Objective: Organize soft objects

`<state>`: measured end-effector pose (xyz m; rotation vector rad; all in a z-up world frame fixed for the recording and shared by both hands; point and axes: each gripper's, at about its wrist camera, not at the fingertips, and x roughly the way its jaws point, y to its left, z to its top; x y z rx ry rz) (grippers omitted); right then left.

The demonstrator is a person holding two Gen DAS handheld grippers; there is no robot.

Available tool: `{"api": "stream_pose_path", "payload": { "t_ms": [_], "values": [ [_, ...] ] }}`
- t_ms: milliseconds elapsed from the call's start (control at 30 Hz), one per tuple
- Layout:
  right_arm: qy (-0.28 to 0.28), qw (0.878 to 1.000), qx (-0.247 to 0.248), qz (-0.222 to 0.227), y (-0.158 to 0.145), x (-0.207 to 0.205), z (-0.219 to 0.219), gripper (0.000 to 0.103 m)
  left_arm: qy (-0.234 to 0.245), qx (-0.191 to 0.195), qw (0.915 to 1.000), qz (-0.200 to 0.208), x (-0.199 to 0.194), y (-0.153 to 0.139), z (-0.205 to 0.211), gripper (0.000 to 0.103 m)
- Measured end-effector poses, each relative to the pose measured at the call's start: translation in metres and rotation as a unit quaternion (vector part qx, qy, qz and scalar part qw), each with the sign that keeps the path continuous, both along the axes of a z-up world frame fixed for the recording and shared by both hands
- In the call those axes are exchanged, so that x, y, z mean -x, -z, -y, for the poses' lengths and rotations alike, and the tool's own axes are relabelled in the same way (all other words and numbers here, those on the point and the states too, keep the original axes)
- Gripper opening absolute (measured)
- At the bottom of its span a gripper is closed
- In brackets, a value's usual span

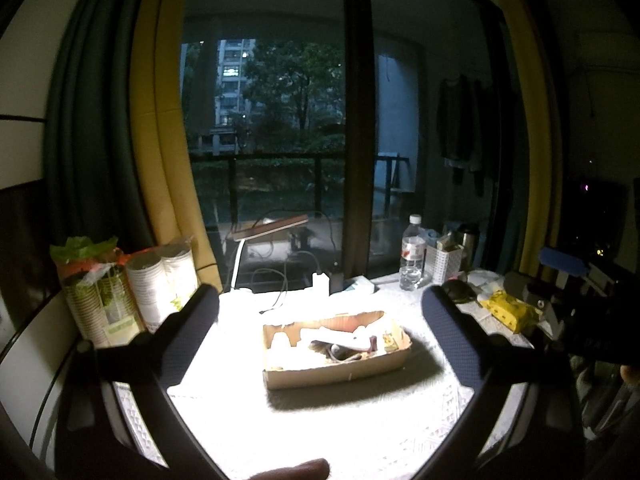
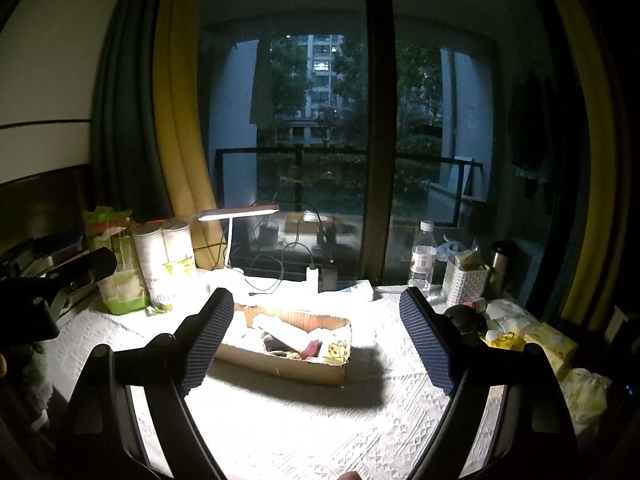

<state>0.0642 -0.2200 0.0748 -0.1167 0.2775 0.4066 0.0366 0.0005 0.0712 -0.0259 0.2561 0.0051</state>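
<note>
A shallow cardboard tray (image 1: pixel 340 374) (image 2: pixel 280 366) sits mid-table on a white textured cloth, lit hard by a desk lamp. It holds several soft items: white cloths, a dark piece, a reddish piece (image 2: pixel 312 347) and a yellow-patterned cloth (image 2: pixel 335 350). My left gripper (image 1: pixel 320 312) hovers short of the tray, open wide with nothing between its fingers. My right gripper (image 2: pixel 318 312) hangs likewise in front of the tray, open and empty. Each gripper appears at the edge of the other's view: the right one at the far right, the left one at the far left.
Stacked paper cups (image 2: pixel 168 260) and bagged packs stand at back left. A desk lamp (image 2: pixel 238 214) and charger cables lie behind the tray. A water bottle (image 2: pixel 422 258), white basket (image 2: pixel 464 284), thermos and yellow packets (image 1: pixel 506 310) crowd the right. A glass door stands behind the table.
</note>
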Motion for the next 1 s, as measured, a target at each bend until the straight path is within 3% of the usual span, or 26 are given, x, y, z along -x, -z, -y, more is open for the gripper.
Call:
{"api": "stream_pose_path", "payload": {
  "t_ms": [1000],
  "values": [
    [-0.001,1.0,0.001,-0.003,0.0028,-0.0019,0.0048,0.087,0.004,-0.002,1.0,-0.004,0.0023,0.0018,0.0037,0.102]
  ]
}}
